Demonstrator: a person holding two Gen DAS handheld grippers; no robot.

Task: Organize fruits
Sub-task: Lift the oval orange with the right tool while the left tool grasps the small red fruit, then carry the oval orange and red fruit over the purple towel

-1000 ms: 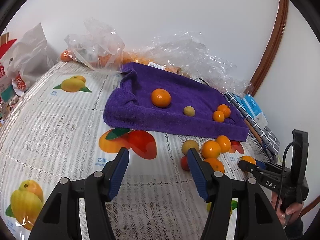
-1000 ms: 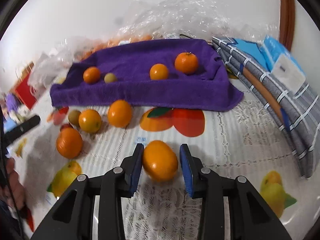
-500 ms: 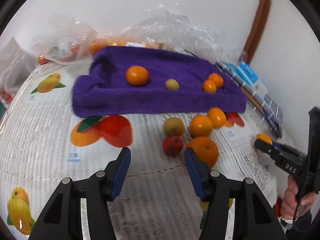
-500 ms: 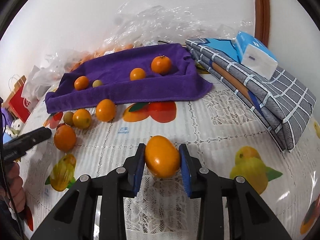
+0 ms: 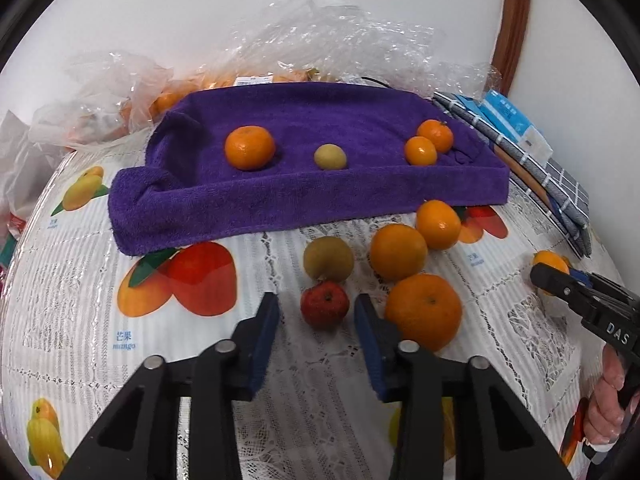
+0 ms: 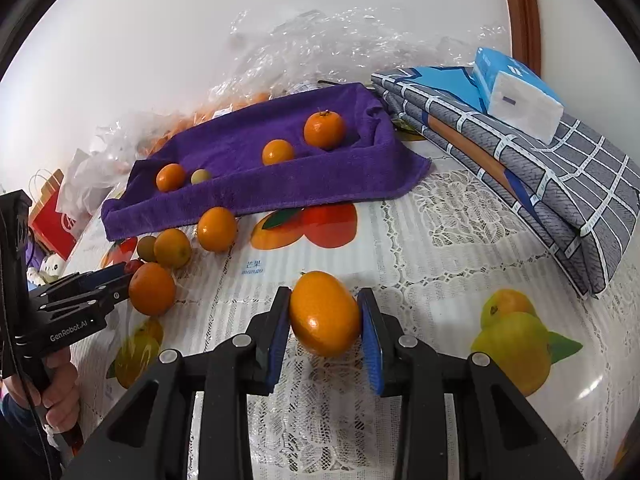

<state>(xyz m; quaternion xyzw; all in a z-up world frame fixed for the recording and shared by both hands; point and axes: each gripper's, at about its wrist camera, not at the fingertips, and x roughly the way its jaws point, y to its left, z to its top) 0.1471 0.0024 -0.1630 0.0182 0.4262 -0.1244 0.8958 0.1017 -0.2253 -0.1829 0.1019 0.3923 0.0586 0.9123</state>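
A round table under a white lace cloth printed with fruit pictures (image 5: 72, 280) holds a folded purple terry towel (image 5: 280, 196), the landmark here, shaped like a shallow tray.

Left of the towel lie crumpled clear plastic bags (image 5: 116, 92) with orange fruit inside. On the towel, from left to right, sit a large orange mandarin (image 5: 249, 147), a small yellow-green round fruit (image 5: 330, 156), and two small orange mandarins (image 5: 420, 151) touching each other near its right end.

In front of the towel, on the cloth, a loose cluster sits: a dull yellow-green round fruit (image 5: 328, 258), a small red apple-like fruit (image 5: 325, 304) just in front of it, and three orange mandarins (image 5: 398, 252), the largest nearest the camera.

The left gripper (image 5: 316, 316), black with blue pads, has its jaws closing around the small red fruit, which lies between them; the pads do not yet press on it.

Right of the towel lies a folded grey checked cloth (image 6: 560, 184) with a blue and white tissue pack (image 6: 520, 92) on top.

The right gripper (image 6: 324, 320), in front of the towel's right end, pinches an oval orange fruit (image 6: 324, 314) firmly between both blue pads, just above the tablecloth. A hand (image 5: 608, 408) grips its handle.
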